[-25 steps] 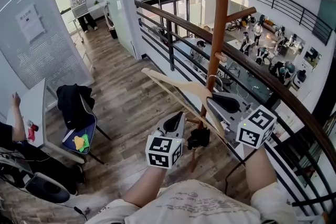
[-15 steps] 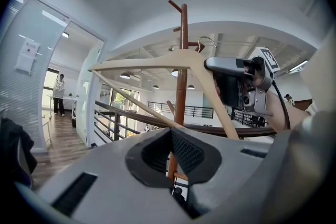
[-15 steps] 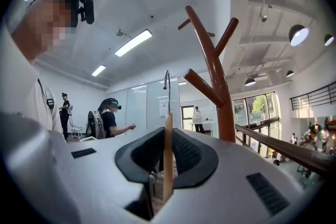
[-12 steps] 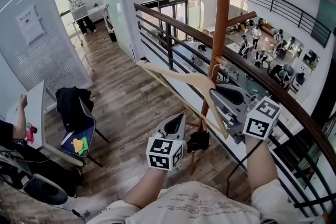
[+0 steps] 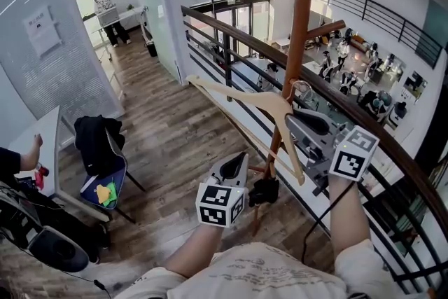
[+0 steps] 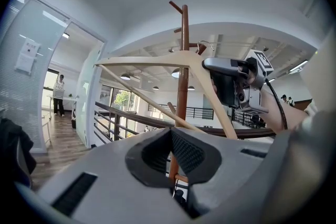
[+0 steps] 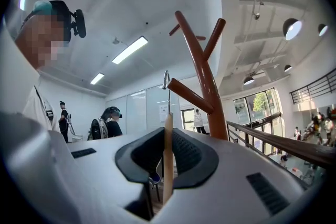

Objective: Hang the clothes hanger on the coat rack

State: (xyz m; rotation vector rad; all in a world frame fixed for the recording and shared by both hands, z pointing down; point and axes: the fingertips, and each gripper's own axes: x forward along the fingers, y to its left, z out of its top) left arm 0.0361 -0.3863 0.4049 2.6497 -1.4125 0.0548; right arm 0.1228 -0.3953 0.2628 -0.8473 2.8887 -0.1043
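Note:
A pale wooden clothes hanger [image 5: 238,105] hangs in the air beside the brown coat rack pole [image 5: 301,24], its arms slanting toward the left. My right gripper [image 5: 292,119] is shut on the hanger near its neck. In the right gripper view the hanger [image 7: 168,155] shows edge-on between the pads, and its metal hook [image 7: 166,81] stands close to a lower peg of the coat rack [image 7: 202,76]. My left gripper [image 5: 240,156] sits lower and nearer me, shut with nothing in it. The left gripper view shows the hanger [image 6: 157,63] in front of the rack [image 6: 185,60].
A dark railing [image 5: 231,31] runs behind the rack, with a lower floor beyond it. At the left stands a chair with a black jacket [image 5: 101,143]. One person stands far down the hallway [image 5: 108,7], and an arm [image 5: 17,157] shows at the left edge.
My right gripper has risen with the hanger and drawn closer to the rack pole. The left gripper has kept its place.

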